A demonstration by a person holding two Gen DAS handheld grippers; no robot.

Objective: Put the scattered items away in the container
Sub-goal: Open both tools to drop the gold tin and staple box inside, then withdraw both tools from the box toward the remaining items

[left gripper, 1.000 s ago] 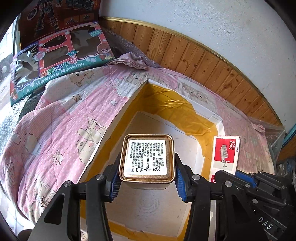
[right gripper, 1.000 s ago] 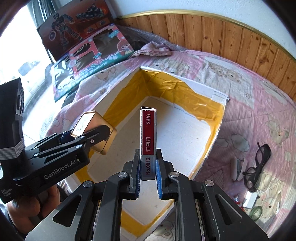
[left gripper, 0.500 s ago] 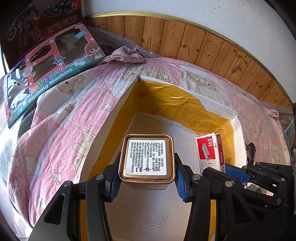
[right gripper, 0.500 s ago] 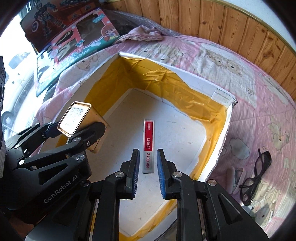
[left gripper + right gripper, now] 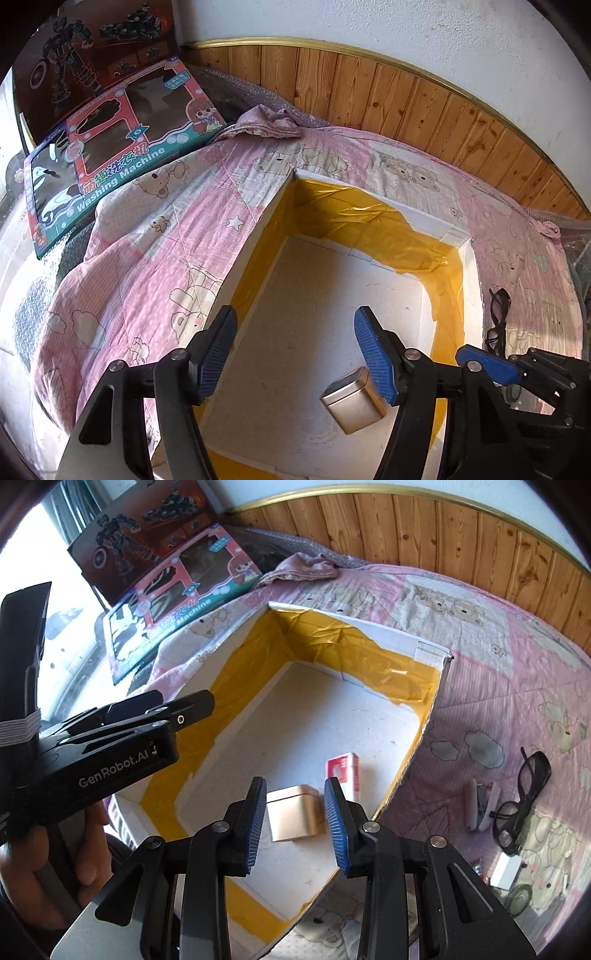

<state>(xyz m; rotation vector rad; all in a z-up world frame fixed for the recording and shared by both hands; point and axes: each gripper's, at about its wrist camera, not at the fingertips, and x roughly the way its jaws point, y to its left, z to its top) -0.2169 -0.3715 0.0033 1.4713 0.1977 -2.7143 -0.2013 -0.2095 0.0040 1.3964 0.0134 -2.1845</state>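
Note:
An open white box lined with yellow tape [image 5: 369,229] [image 5: 332,653] sits sunk in a pink bear quilt. A square gold tin [image 5: 352,402] [image 5: 291,821] lies tilted on the box floor. Beside it lies a red and white staple box [image 5: 345,771]. My left gripper [image 5: 295,321] hangs open over the box with nothing between its blue pads, and the tin is just below its right finger. My right gripper [image 5: 295,797] is also open and holds nothing, above the tin. The left gripper [image 5: 129,738] shows in the right wrist view, held by a hand.
On the quilt right of the box lie black glasses [image 5: 524,797] [image 5: 496,317], a white stapler-like item [image 5: 480,805], a small white piece [image 5: 508,871] and a green roll [image 5: 519,895]. Toy cartons [image 5: 122,147] lean at the far left. Wood panelling runs behind.
My left gripper opened and the gold tin dropped onto the box floor. The staple box, let go by the right gripper half a second ago, now lies flat. Both grippers rose slightly.

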